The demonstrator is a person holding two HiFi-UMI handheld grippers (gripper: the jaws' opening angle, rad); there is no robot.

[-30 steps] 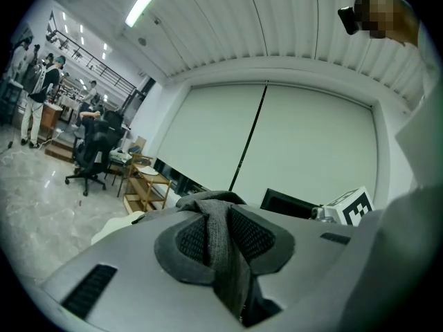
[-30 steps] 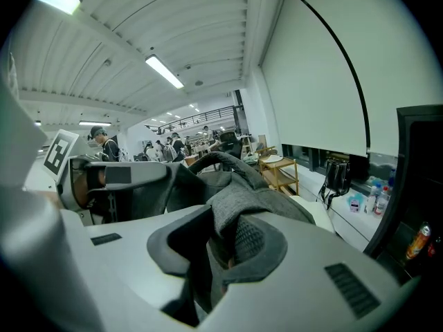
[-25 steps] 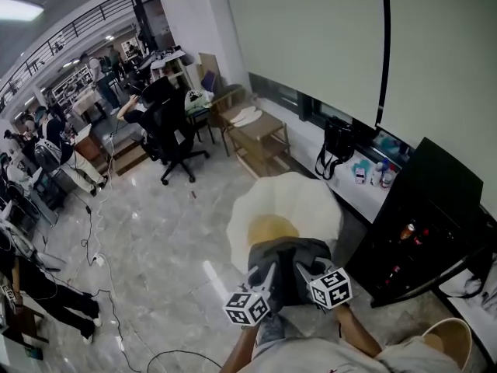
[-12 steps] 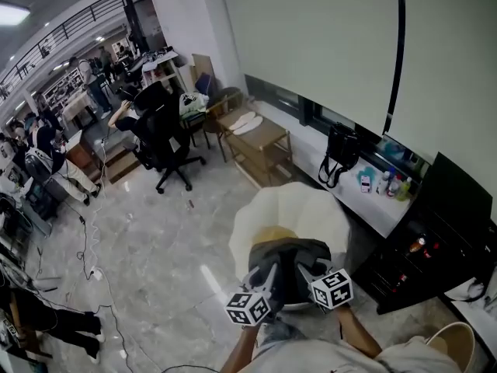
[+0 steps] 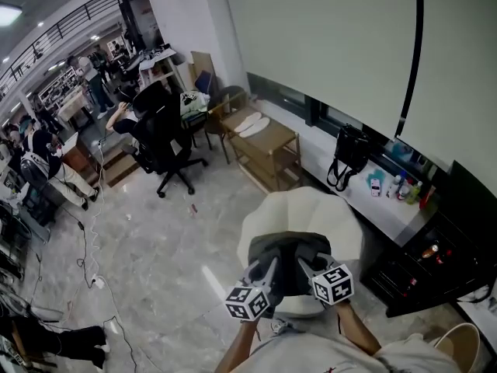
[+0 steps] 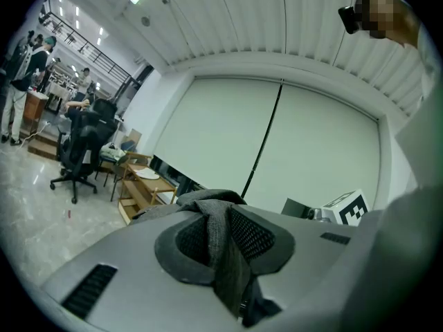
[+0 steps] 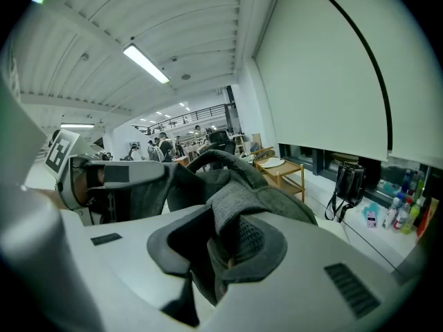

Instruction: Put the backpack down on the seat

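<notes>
A dark grey backpack (image 5: 289,256) hangs over a cream, shell-shaped seat (image 5: 318,208) just in front of me. My left gripper (image 5: 264,272) is shut on its left shoulder strap and my right gripper (image 5: 307,266) on the right one. In the left gripper view a grey mesh-backed strap (image 6: 232,237) runs through the left gripper (image 6: 223,258). In the right gripper view a padded strap (image 7: 239,216) is pinched in the right gripper (image 7: 225,254), and the bag's body (image 7: 208,178) bulges behind it. The bag hides the middle of the seat.
A black cabinet (image 5: 443,259) stands right of the seat. A window ledge carries a black handbag (image 5: 349,155) and bottles (image 5: 392,185). Farther off are a wooden side table (image 5: 268,150) and a black office chair (image 5: 167,134). Cables (image 5: 89,259) lie on the marble floor at left.
The seat has slid right and nearer under the bag. Its yellow centre, visible a second ago, is now covered by the backpack. Both grips are unchanged.
</notes>
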